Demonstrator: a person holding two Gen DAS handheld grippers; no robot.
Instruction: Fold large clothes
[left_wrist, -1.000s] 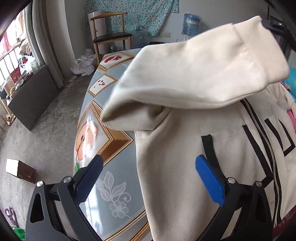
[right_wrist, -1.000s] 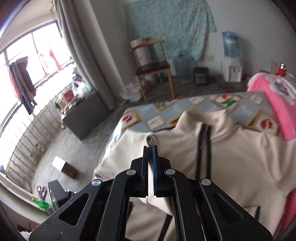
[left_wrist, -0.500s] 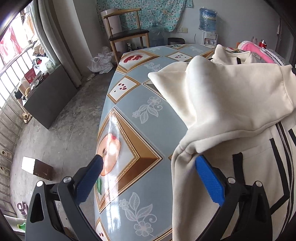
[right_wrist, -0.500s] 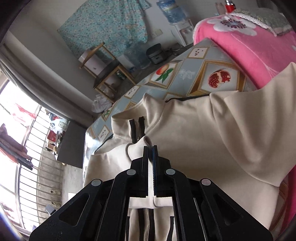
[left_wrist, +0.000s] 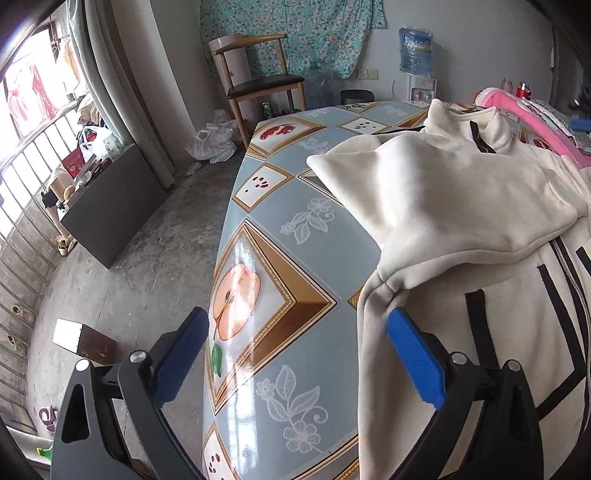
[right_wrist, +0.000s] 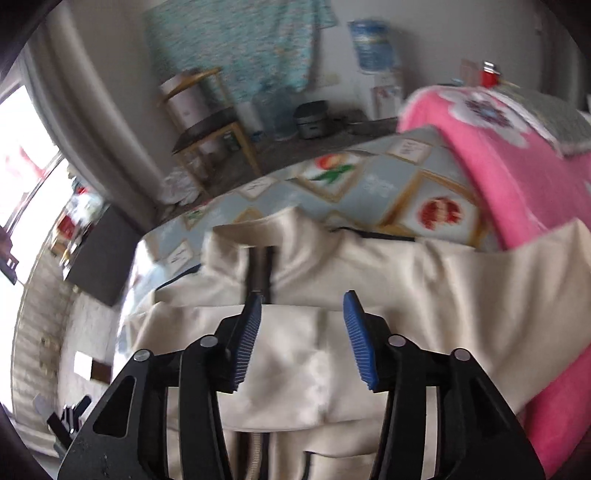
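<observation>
The sleeve, a second ago lifted in the right gripper, now lies folded across the cream jacket on the patterned table; that gripper's jaws have just been opening and stand apart above the cloth, gripping nothing; the left gripper gapes wide, empty, straddling the jacket's side edge; pink bedding lies beside.

We see a cream jacket of soft, matt fleece cloth with black trim, lying on a counter whose printed oilcloth cover is smooth and glossy. Fingers carry ribbed blue pads on matt black plastic with metal rivets. The floor is rough concrete.
</observation>
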